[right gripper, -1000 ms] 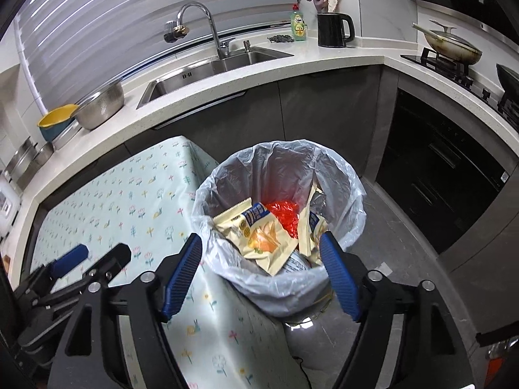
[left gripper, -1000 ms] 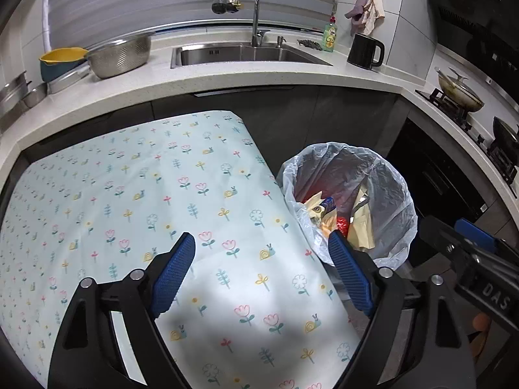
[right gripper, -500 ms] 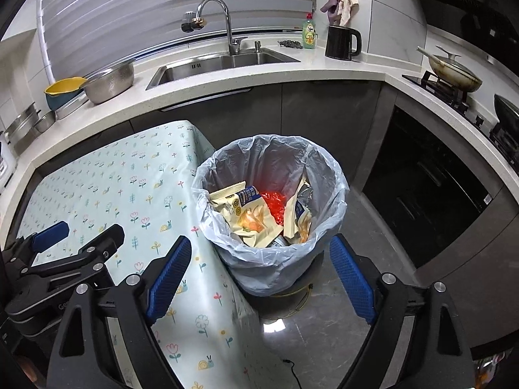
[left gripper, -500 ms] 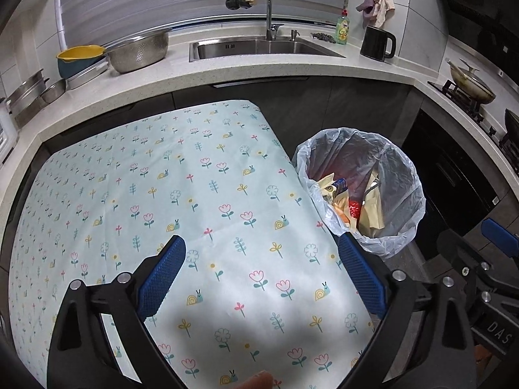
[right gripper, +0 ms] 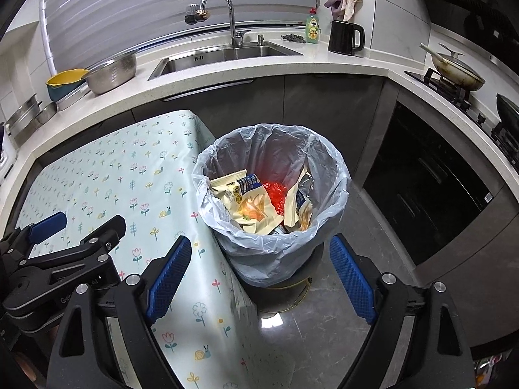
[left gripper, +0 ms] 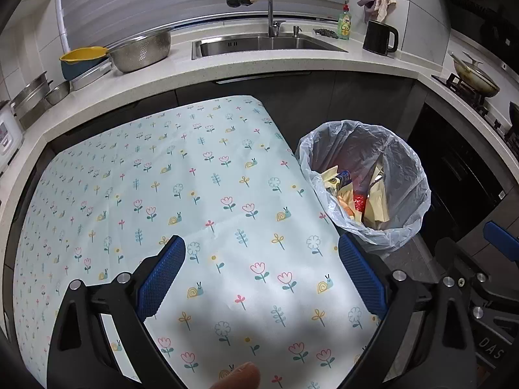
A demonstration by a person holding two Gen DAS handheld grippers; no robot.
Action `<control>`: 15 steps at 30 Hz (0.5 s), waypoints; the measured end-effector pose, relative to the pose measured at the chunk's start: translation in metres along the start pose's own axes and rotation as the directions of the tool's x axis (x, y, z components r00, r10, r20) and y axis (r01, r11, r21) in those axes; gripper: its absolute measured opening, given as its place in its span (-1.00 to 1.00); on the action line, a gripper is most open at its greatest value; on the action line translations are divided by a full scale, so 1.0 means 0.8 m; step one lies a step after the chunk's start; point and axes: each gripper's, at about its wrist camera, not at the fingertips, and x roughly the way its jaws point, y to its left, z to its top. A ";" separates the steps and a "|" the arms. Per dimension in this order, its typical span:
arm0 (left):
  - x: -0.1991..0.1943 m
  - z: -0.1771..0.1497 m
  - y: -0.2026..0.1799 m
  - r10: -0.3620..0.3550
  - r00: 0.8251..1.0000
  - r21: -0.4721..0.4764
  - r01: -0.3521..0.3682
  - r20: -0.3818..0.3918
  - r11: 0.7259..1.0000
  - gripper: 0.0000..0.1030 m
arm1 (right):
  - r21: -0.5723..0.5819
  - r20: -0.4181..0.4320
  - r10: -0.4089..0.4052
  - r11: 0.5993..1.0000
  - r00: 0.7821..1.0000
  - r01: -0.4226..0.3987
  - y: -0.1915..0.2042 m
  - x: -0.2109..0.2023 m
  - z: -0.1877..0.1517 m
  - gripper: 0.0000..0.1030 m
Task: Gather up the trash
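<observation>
A trash bin lined with a clear plastic bag (right gripper: 337, 175) stands on the floor at the table's right edge; it also shows in the left wrist view (left gripper: 418, 175). It holds several snack wrappers (right gripper: 249, 201) and a red wrapper (right gripper: 275, 194). My left gripper (left gripper: 261, 278) is open and empty above the table with the flowered cloth (left gripper: 162, 178). My right gripper (right gripper: 259, 272) is open and empty, in front of the bin and above its near rim. The left gripper (right gripper: 61, 249) also shows at the left of the right wrist view.
A kitchen counter (left gripper: 292, 64) with a sink (left gripper: 266, 43), a steel colander (left gripper: 142, 50), a yellow bowl (left gripper: 82, 58) and a black kettle (left gripper: 378, 37) runs behind. A stove with a pan (right gripper: 457, 71) is at right. Grey floor (right gripper: 373, 227) lies around the bin.
Both grippers have drawn back and up from the bin and table, so the bin looks smaller and farther. Both stay open and empty.
</observation>
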 end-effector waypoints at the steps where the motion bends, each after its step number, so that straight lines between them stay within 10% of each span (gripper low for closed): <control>1: 0.001 0.000 0.000 0.001 1.000 -0.004 -0.001 -0.003 1.000 0.77 | 0.000 0.000 -0.001 1.000 1.000 0.001 0.000 0.001 0.000 0.63; 15: 0.005 -0.001 -0.001 -0.011 1.000 -0.008 0.010 -0.010 1.000 0.77 | -0.003 -0.011 -0.010 1.000 1.000 0.010 -0.003 0.008 -0.004 0.63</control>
